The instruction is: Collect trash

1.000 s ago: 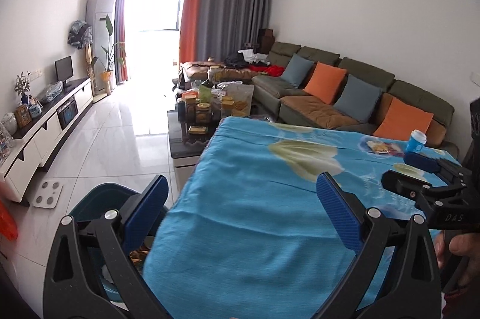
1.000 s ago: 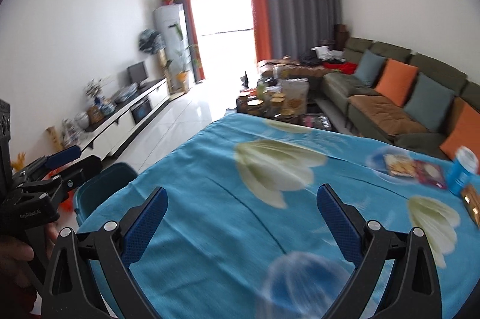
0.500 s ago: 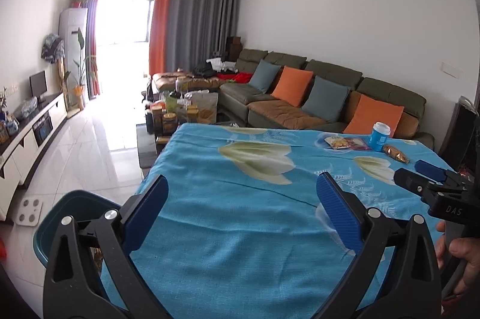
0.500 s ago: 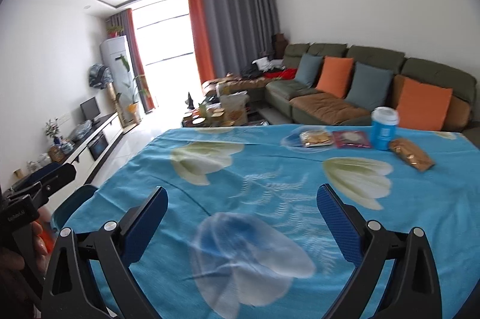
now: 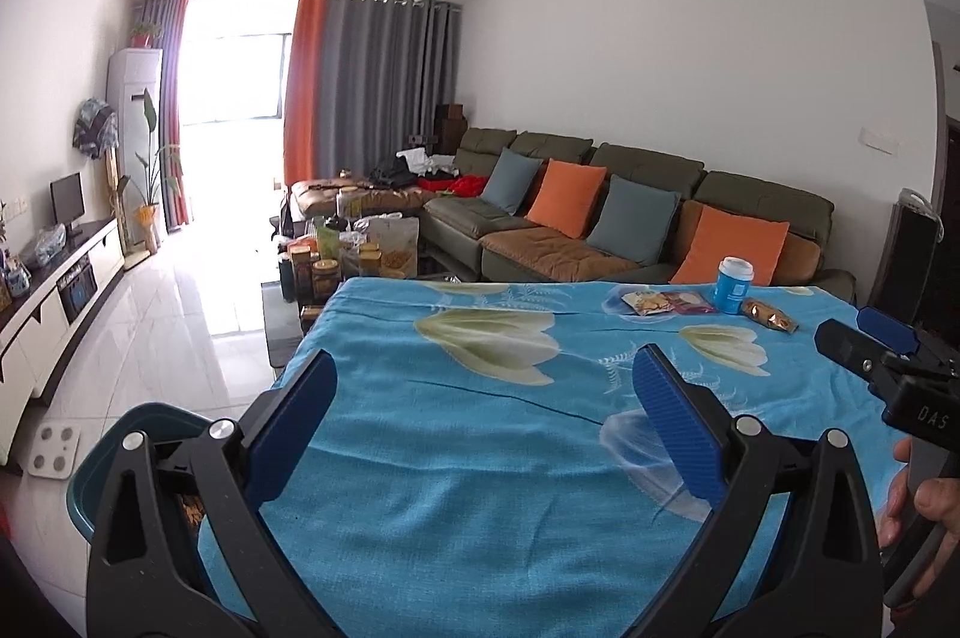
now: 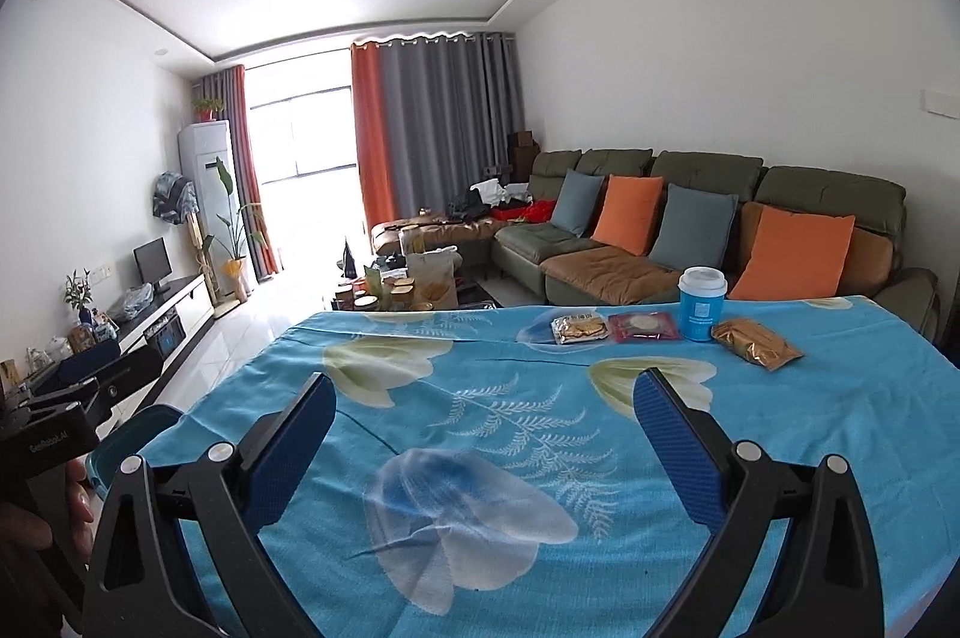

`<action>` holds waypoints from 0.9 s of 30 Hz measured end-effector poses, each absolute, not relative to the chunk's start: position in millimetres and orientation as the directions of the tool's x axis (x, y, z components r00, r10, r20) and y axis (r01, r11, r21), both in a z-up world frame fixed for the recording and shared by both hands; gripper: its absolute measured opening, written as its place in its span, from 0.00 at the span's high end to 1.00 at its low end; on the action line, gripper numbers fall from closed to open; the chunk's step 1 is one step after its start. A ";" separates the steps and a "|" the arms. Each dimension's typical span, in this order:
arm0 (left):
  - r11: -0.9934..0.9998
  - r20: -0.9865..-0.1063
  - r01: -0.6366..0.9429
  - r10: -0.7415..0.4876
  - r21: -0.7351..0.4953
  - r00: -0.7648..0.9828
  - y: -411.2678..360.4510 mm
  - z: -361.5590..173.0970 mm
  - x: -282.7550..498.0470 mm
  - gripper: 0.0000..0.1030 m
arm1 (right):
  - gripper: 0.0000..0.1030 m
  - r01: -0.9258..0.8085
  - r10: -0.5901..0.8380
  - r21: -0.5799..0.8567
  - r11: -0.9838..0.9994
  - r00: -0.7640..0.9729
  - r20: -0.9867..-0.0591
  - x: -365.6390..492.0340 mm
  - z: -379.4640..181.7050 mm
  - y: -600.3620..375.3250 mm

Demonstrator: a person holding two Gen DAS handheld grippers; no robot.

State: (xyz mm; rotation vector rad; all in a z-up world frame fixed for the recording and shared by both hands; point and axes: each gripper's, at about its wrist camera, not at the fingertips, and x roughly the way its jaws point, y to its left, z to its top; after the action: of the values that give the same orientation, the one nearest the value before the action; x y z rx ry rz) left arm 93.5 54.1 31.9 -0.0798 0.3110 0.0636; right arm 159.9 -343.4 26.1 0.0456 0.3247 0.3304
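Note:
Trash lies at the far side of a table with a blue flowered cloth (image 6: 480, 398): a yellow snack packet (image 6: 577, 327), a red packet (image 6: 643, 326), a blue paper cup with a white lid (image 6: 701, 303) and a golden wrapper (image 6: 756, 343). In the left wrist view the same cup (image 5: 733, 285), packets (image 5: 666, 302) and golden wrapper (image 5: 768, 315) sit far right. A teal bin (image 5: 120, 452) stands on the floor at the table's left corner. My left gripper (image 5: 485, 410) and right gripper (image 6: 485, 425) both hover open over the near cloth, empty.
A green sofa (image 6: 690, 230) with orange and grey cushions runs behind the table. A cluttered coffee table (image 5: 354, 254) stands beyond the far edge. A low TV cabinet (image 5: 54, 290) lines the left wall, with white tiled floor (image 5: 174, 314) between and a white scale (image 5: 54, 455).
Both views have swung right and tilted up. The trash items have come into fuller view and nearer the centre. The bin has slid toward the left edge. Both grippers stay open.

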 end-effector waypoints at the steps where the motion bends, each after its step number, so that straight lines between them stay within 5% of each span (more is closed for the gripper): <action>1: 0.995 -0.296 -0.073 0.051 -0.066 0.954 53.3 32.6 90.3 0.05 | 0.07 -0.310 0.325 0.097 0.946 0.896 -0.303 157.9 25.8 -342.6; 27: 0.996 -0.143 -0.064 0.054 -0.068 0.988 46.7 34.4 63.5 0.05 | 0.07 -0.294 0.289 0.023 0.955 0.917 -0.277 119.5 18.6 -329.6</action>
State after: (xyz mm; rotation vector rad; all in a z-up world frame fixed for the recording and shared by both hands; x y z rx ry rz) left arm 63.5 46.7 34.4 -0.0728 0.1419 0.0591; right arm 119.5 -329.6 18.6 -0.0196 0.2818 0.2998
